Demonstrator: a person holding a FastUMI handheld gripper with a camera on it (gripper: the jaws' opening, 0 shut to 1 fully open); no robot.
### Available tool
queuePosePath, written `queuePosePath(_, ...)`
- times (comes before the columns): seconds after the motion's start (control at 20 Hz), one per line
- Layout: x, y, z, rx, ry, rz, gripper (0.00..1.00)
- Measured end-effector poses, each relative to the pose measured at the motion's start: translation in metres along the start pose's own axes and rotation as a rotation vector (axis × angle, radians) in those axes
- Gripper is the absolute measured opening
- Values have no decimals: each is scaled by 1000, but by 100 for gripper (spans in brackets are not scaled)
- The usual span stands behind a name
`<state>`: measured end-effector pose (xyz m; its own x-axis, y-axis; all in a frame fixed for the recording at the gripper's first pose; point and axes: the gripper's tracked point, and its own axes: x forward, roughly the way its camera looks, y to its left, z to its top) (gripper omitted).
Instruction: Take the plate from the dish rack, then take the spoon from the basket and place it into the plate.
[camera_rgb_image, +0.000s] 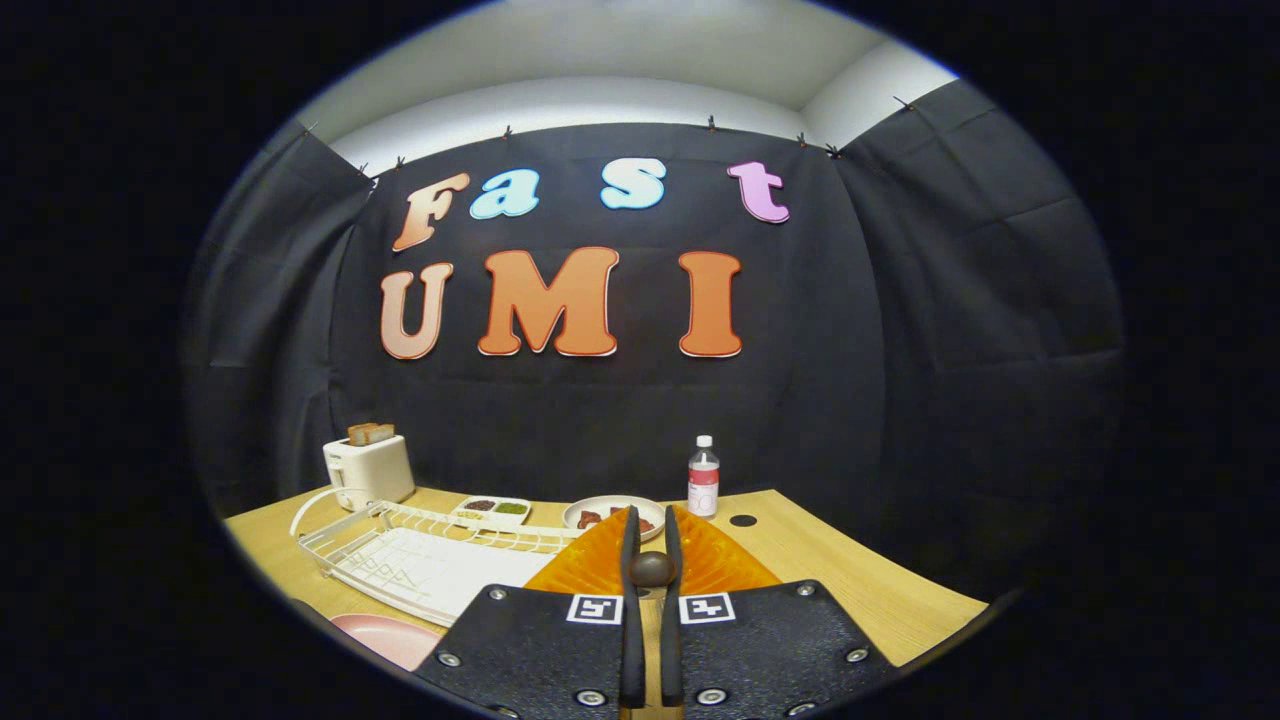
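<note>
Claw (651, 545) gripping a dark round-ended spoon handle (652, 569) over the ribbed orange plastic plate (715, 563).

Its black fingers are nearly closed, pinching the handle between them; the plate is lying just ahead, beside the white wire dish rack (400, 555) on the wooden tabletop (880, 590).

Dim booth, light from 12 o'clock ceiling; desk (850, 580) evenly lit, strong fisheye bending at edges, hand-held gripper (651, 535) slightly soft.

Orange ribbed plate (715, 565): clamped edge-on between the tool (651, 530) fingers, at 12 o'clock. White wire dish rack (420, 560): on desk, 10 o'clock of plate.
</note>
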<state>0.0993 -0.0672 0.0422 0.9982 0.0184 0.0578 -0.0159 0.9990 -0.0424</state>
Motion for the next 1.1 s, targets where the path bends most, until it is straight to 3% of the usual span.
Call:
queuePosePath(0.45,-61,85,10,17,-5,137,6)
queuePosePath(0.85,-91,148,-46,112,83,217,6)
queuePosePath(1.1,-99,170,-81,119,113,216,6)
